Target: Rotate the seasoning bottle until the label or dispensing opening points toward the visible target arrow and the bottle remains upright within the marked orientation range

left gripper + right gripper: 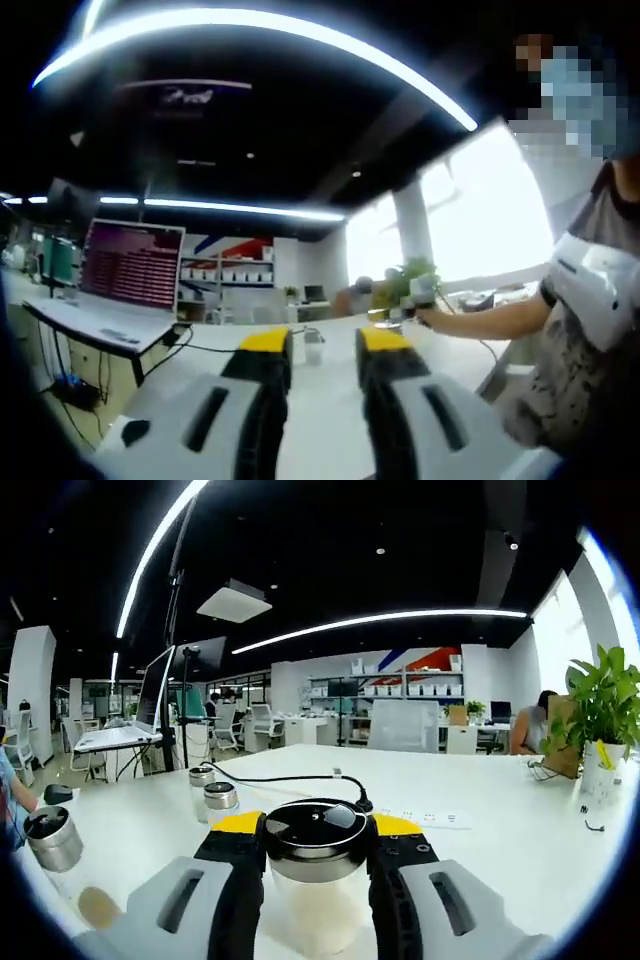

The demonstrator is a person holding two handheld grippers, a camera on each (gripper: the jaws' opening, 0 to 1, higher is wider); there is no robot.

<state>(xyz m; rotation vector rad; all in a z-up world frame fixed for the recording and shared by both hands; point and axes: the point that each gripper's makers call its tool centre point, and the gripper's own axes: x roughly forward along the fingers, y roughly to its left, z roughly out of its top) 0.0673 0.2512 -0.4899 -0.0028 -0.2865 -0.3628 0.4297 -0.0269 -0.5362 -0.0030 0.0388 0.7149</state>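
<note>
In the right gripper view, a metal-capped jar (53,842) stands left of the seasoning bottle (316,865), and two small shakers (212,794) sit behind it. The right hand-held gripper (318,832) clamps the bottle, a clear upright cylinder with a glossy black lid. Beyond it lies bare white table (500,830). The left hand-held gripper (324,345) is held level, jaws parted, gripping nothing.

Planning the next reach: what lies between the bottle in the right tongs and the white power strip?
In the right gripper view, bare white table and the tongs' yellow-tipped jaw separate the seasoning bottle from the power strip.
</note>
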